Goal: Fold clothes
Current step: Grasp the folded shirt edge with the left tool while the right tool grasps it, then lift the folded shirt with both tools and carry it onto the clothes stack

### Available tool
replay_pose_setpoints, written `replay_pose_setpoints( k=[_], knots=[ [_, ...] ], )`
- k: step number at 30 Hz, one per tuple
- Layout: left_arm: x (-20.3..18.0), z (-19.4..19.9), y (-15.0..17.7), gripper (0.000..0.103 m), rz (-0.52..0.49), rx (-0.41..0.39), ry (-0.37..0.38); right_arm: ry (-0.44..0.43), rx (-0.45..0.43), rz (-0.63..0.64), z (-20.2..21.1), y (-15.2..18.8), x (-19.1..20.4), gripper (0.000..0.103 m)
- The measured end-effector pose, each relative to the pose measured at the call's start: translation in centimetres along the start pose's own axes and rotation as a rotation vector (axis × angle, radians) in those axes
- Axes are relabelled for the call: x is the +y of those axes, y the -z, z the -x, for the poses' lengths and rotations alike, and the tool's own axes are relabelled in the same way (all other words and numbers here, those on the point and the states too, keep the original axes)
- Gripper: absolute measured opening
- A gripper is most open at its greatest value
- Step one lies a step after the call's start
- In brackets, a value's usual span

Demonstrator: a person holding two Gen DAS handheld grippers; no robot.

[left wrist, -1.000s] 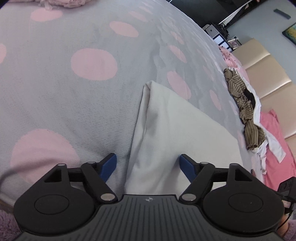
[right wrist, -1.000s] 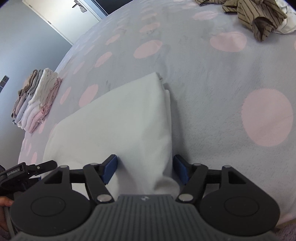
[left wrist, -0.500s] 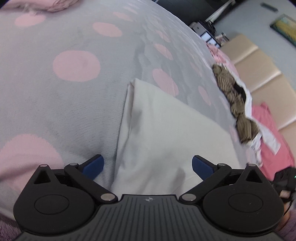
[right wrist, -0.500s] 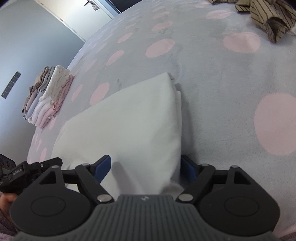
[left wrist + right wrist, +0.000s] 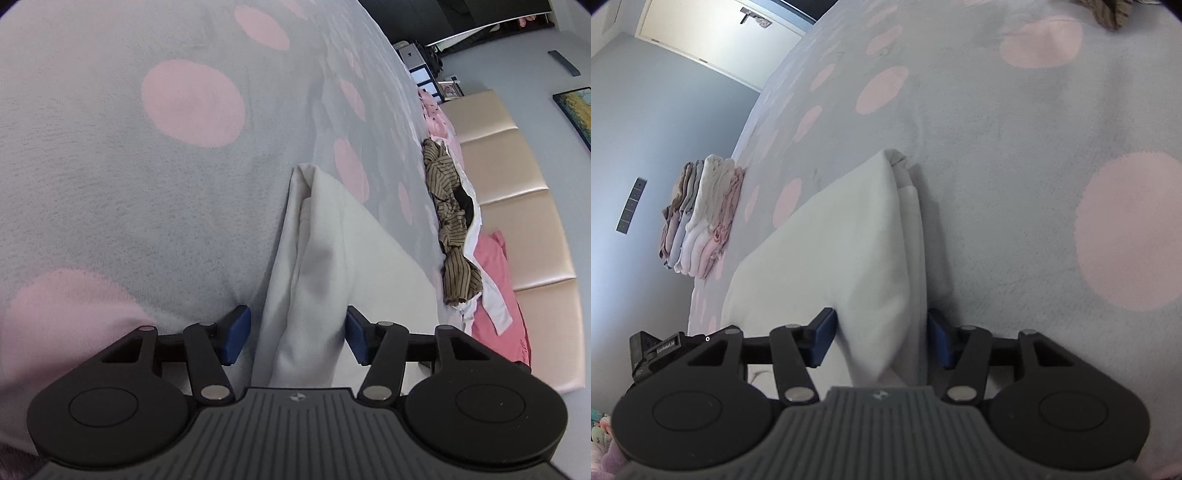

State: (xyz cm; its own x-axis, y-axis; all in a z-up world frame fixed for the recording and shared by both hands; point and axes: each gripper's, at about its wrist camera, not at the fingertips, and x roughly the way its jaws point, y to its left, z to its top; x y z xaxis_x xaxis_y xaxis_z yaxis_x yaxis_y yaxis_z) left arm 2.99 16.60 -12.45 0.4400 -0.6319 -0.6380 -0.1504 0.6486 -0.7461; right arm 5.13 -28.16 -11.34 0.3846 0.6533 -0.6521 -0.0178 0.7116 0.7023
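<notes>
A folded white garment (image 5: 325,236) lies on the grey bedspread with pink dots (image 5: 147,184). In the left wrist view its layered left edge rises between the blue pads of my left gripper (image 5: 295,336). The jaws are closing; the right pad touches the cloth and the left pad stands just clear. In the right wrist view the white garment (image 5: 842,236) has its right folded edge between the pads of my right gripper (image 5: 881,339). Those jaws are also closing, with a small gap at the right pad.
A heap of unfolded clothes lies at the bed's right side: a brown striped piece (image 5: 447,206) and a pink one (image 5: 495,291), by a beige padded headboard (image 5: 517,206). A stack of folded clothes (image 5: 701,214) sits at the far left edge. Bare bedspread (image 5: 1015,147) spreads beyond the garment.
Both grippers widened, then narrowed around the garment's side edges while dipping lower. The cloth edges now bunch up between the pads, showing their layers.
</notes>
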Motion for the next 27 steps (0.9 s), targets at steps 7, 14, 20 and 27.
replay_pose_setpoints(
  k=[7, 14, 20, 27],
  knots=[
    [-0.2, -1.5, -0.5, 0.052, -0.067, 0.006, 0.075, -0.027, -0.002, 0.063, -1.6, -0.4, 0.9, 0.057],
    [-1.2, -1.2, 0.0, 0.032, -0.101, -0.044, 0.099, -0.047, -0.041, 0.05, -1.1, -0.2, 0.7, 0.032],
    [-2.4, -0.1, 0.5, 0.026, -0.168, -0.076, 0.087, -0.07, -0.071, 0.078, 0.1, -0.1, 1.7, 0.027],
    [-4.9, 2.6, 0.8, 0.023, -0.261, -0.167, 0.107, -0.106, -0.136, 0.112, 2.0, 0.0, 3.9, 0.024]
  ],
)
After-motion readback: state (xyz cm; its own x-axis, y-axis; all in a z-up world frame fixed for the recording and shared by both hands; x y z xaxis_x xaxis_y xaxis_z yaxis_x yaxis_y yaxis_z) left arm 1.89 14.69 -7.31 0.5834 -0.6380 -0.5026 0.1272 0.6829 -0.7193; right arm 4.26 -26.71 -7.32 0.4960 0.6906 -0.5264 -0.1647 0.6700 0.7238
